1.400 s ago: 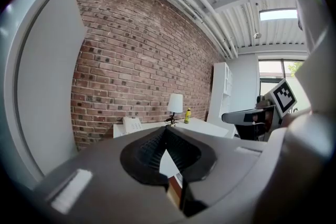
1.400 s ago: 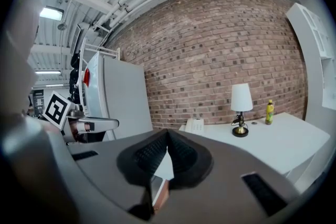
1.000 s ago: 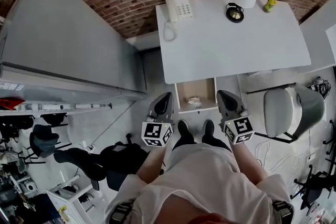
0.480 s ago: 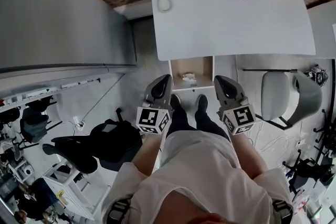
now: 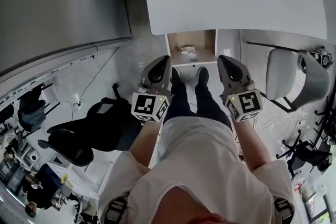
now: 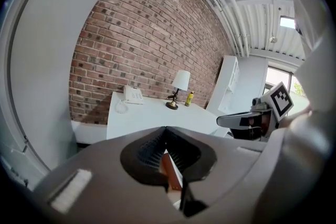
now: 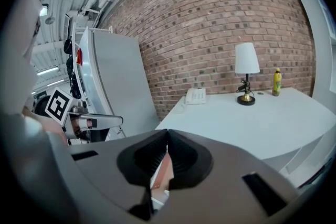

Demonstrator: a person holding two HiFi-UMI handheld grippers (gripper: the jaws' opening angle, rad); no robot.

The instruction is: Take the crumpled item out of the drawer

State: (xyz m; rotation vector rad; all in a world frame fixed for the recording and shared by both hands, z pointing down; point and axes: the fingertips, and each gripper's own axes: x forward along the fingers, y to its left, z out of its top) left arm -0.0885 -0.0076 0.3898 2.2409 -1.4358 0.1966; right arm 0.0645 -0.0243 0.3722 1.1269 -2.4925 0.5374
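Open light-wood drawer point(image 5: 202, 42) sticks out from under near edge of white rectangular desk point(image 5: 231, 2). Small white crumpled item point(image 5: 188, 50) lies inside drawer, approx. centre, a bit to the near side; nothing touching it.

L grey two-jaw gripper point(image 5: 161, 63) sits near-left of drawer, R grey two-jaw gripper point(image 5: 224, 62) near-right, tips pointing far toward desk, both clear of drawer and of the item. L gripper view: ribbed black pads pressed together at the tip, nothing between. R gripper view: same, pads closed on each other, empty.

Person's black shoes point(image 5: 174, 78) on pale floor btwn the two grippers, just near of drawer front.

On far part of desk: white shaded lamp point(image 7: 247, 60), white corded telephone point(image 7: 195, 96), yellow bottle point(image 7: 276, 82), w/ red brick wall point(image 7: 210, 23) behind. Grey padded chair point(image 5: 294, 81) right of desk; black office chair point(image 5: 100, 128) near-left; tall grey cabinet point(image 5: 58, 8) far-left.
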